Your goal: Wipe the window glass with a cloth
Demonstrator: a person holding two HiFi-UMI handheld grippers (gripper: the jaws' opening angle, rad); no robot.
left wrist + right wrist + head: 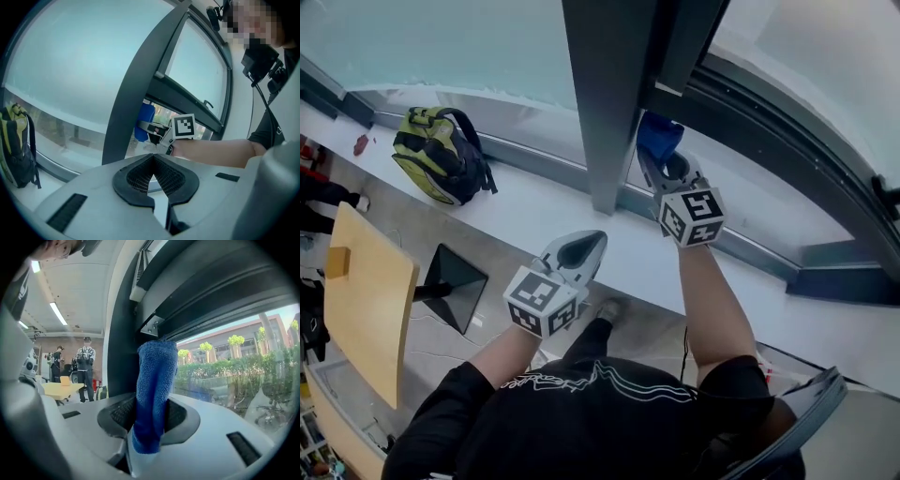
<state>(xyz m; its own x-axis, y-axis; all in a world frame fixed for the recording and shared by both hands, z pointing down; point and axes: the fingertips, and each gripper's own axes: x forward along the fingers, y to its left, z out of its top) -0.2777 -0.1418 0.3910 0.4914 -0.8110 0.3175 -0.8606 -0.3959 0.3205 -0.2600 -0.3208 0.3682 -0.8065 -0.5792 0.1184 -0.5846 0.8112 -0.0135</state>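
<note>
Right gripper view: my right gripper (pixel 151 417) clamps the blue cloth (pixel 157 371) upright, near the window glass (pixel 234 366); left gripper (pixel 157 177) closed, empty.

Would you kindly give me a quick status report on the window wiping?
Right tool shut on blue cloth, up by the glass. Left tool shut, empty, held low. Dark post close beside it.

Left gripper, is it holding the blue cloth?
No, the left gripper is closed on nothing; the blue cloth is clamped in the right gripper.
</note>
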